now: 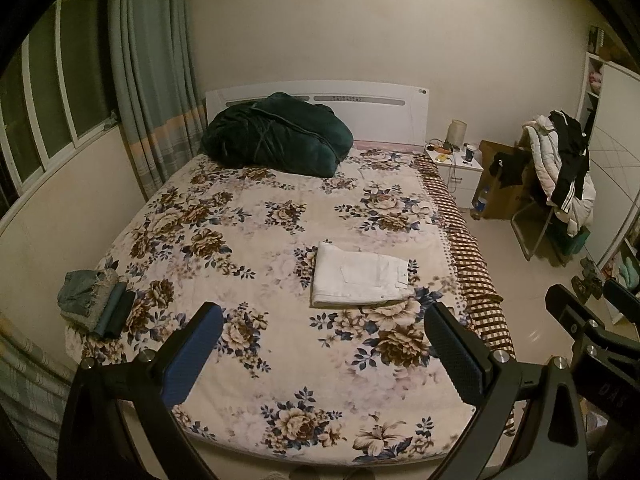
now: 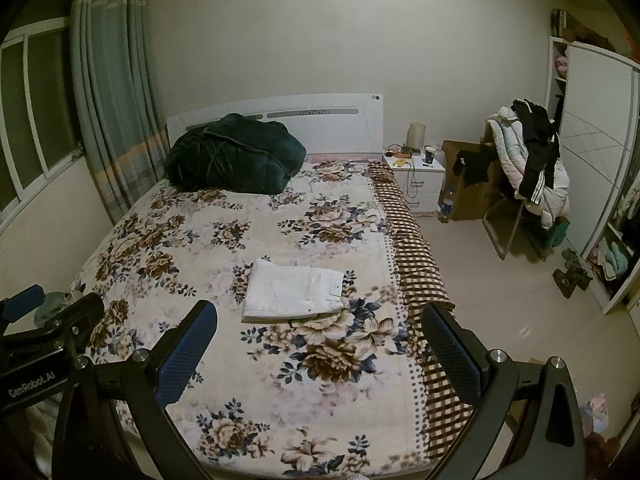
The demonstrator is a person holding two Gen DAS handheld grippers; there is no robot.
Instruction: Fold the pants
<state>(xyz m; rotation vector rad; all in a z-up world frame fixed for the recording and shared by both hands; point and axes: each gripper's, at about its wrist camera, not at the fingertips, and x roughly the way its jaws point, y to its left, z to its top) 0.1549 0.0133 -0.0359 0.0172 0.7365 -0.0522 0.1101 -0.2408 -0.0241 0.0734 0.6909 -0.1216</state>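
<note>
White pants (image 1: 358, 276) lie folded into a neat rectangle on the floral bed cover (image 1: 260, 216), right of the middle; they also show in the right wrist view (image 2: 294, 290). My left gripper (image 1: 324, 340) is open and empty, held above the foot of the bed, well short of the pants. My right gripper (image 2: 320, 340) is open and empty too, at about the same distance. The right gripper's body shows at the right edge of the left wrist view (image 1: 592, 320).
A stack of folded jeans and dark clothes (image 1: 96, 304) sits at the bed's left edge. A dark green bundle (image 1: 276, 136) lies by the headboard. A white nightstand (image 2: 416, 172), a cardboard box (image 2: 468, 184) and a chair piled with clothes (image 2: 532, 172) stand at the right.
</note>
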